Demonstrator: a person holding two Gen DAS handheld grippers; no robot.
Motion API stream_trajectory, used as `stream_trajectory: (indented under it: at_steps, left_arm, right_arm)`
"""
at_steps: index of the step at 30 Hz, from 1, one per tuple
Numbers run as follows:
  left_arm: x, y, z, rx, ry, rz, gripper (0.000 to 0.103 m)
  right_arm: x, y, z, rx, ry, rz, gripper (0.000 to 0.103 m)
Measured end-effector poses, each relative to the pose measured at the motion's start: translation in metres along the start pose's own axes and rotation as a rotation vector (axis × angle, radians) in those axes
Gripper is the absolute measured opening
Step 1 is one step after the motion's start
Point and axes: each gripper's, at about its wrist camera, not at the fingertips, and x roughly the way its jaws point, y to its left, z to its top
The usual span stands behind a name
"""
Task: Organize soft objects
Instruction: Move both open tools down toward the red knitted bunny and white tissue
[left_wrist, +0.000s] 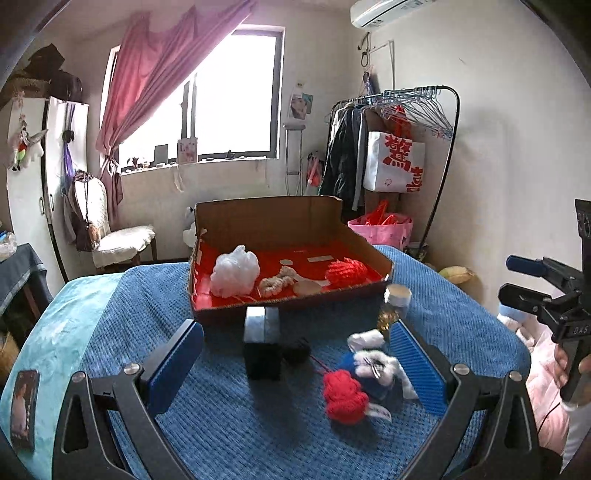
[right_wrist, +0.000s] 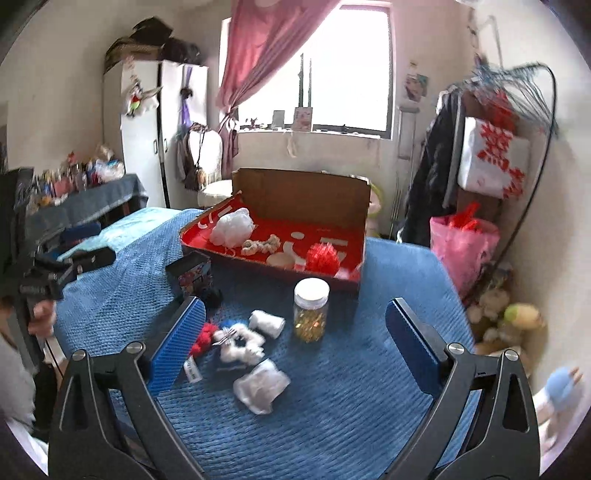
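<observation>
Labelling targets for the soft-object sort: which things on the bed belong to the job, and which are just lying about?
Job:
- cardboard box, already holding a white mesh puff, a cream scrunchie and a red spiky ball
- red knitted piece
- white fluffy piece
- white cloth wad
- white roll

Lying about:
- glass jar
- dark small box

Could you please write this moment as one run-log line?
left gripper: open, empty | right gripper: open, empty | cardboard box: three soft items inside | red knit toy: on blue blanket
</observation>
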Motion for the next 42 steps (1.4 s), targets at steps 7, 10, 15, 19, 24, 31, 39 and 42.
stream_trajectory:
  at_steps: [7, 10, 15, 19, 24, 31, 39, 42]
  left_arm:
    - [0.005, -0.027, -0.038, 0.036, -0.014, 0.046, 0.103]
    - [0.010, -0.036, -0.049, 0.050, -0.021, 0.067, 0.103]
    - [0.019, -0.046, -0.064, 0.052, -0.032, 0.087, 0.103]
    - [0.028, -0.046, -0.074, 0.020, -0.014, 0.076, 0.103]
    - [0.044, -0.041, -0.087, -0.008, 0.043, 0.092, 0.103]
    - [0.056, -0.036, -0.095, -0.029, 0.090, 0.096, 0.103]
    - [0.068, -0.035, -0.090, -0.027, 0.138, 0.081, 0.103]
    - [0.072, -0.034, -0.084, -0.034, 0.156, 0.056, 0.103]
  right_arm:
    - [0.003, 0.004, -0.046, 0.145, -0.043, -0.024, 0.100]
    - [0.007, 0.009, -0.060, 0.158, -0.063, -0.070, 0.100]
    - [0.020, 0.023, -0.078, 0.134, -0.075, -0.143, 0.100]
    - [0.032, 0.030, -0.094, 0.132, -0.068, -0.156, 0.100]
    - [0.050, 0.030, -0.109, 0.144, -0.007, -0.140, 0.100]
    - [0.069, 0.030, -0.123, 0.159, 0.067, -0.125, 0.100]
    - [0.081, 0.025, -0.127, 0.171, 0.120, -0.114, 0.100]
    - [0.085, 0.022, -0.125, 0.170, 0.146, -0.100, 0.100]
